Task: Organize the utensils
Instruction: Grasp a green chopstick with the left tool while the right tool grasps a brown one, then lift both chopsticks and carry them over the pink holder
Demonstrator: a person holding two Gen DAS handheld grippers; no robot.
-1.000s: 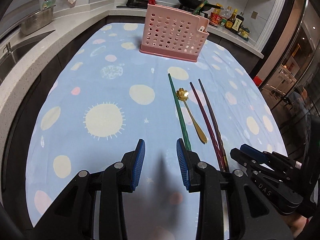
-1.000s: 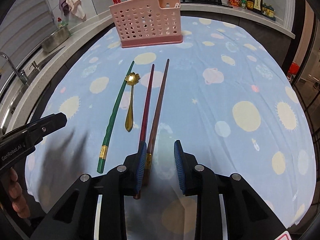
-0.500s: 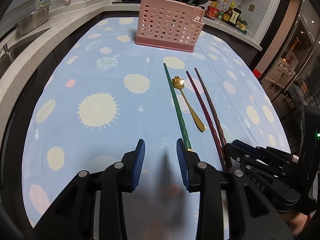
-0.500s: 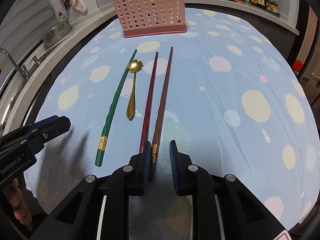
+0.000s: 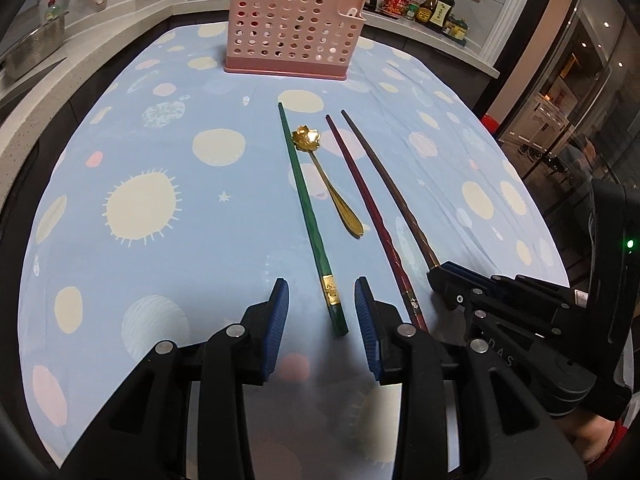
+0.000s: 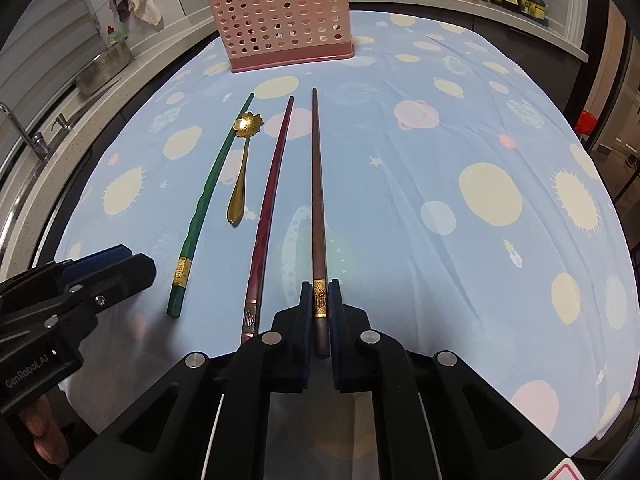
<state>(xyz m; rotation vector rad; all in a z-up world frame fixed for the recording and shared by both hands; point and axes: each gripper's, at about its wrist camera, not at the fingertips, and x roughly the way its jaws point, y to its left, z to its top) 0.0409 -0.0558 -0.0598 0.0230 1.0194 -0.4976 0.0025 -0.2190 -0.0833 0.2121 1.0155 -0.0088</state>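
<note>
While right gripper has just closed onto brown chopstick | left gripper open, pads straddling green chopstick, no contact

basket behind | three chopsticks, spoon side by side on cloth

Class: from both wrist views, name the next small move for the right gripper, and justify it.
Probably lift: the right gripper, which has just been closing, is shut on the brown chopstick, which lies on the cloth, far from the pink holder.
</note>
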